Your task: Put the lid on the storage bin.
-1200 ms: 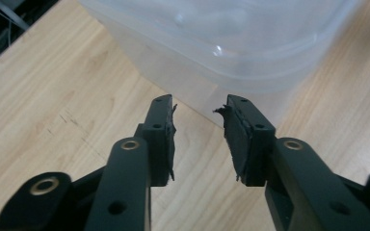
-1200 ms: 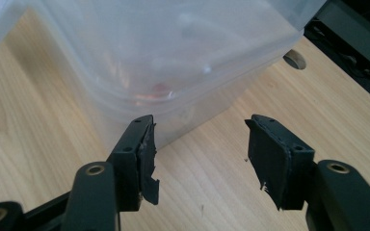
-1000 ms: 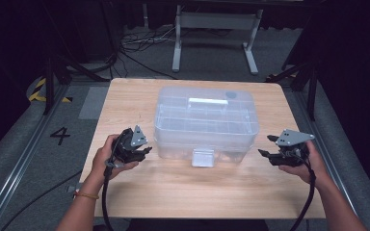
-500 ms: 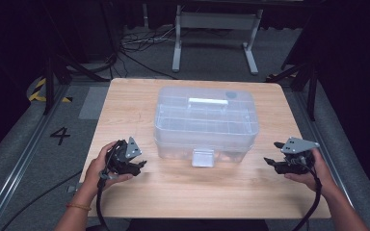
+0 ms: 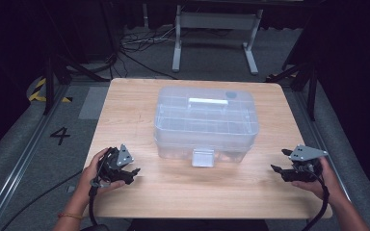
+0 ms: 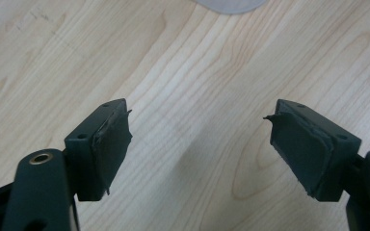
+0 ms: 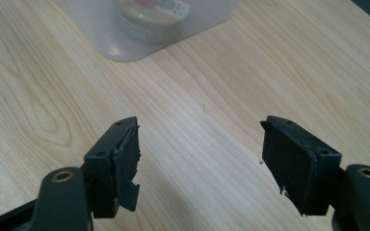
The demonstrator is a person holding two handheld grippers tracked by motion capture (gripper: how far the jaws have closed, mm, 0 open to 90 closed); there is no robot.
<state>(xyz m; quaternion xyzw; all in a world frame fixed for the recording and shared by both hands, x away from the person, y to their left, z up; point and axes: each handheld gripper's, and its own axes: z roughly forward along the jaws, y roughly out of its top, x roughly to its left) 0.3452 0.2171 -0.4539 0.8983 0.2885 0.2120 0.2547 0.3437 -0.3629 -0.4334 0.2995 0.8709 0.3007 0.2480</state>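
A clear plastic storage box point(image 5: 206, 122) with a lid, a white handle point(image 5: 208, 101) and a front latch point(image 5: 203, 157) stands mid-table. Its corner point(image 7: 144, 26) shows in the right gripper view, with a round yellowish item inside. My left gripper point(image 5: 134, 174) rests low over the wood near the front left, jaws open and empty point(image 6: 200, 144). My right gripper point(image 5: 279, 162) sits near the front right, pointing toward the box, open with nothing between its jaws point(image 7: 200, 161). Both stand apart from the box.
The wooden table point(image 5: 135, 110) has bare wood around the box. Beyond the far edge are cables point(image 5: 139, 41) and a white metal stand point(image 5: 214, 21) on the grey floor. A "4" marking point(image 5: 60, 135) lies on the floor at left.
Both grippers have drawn back toward the table's front edge and down, away from the box sides. The box has not moved.
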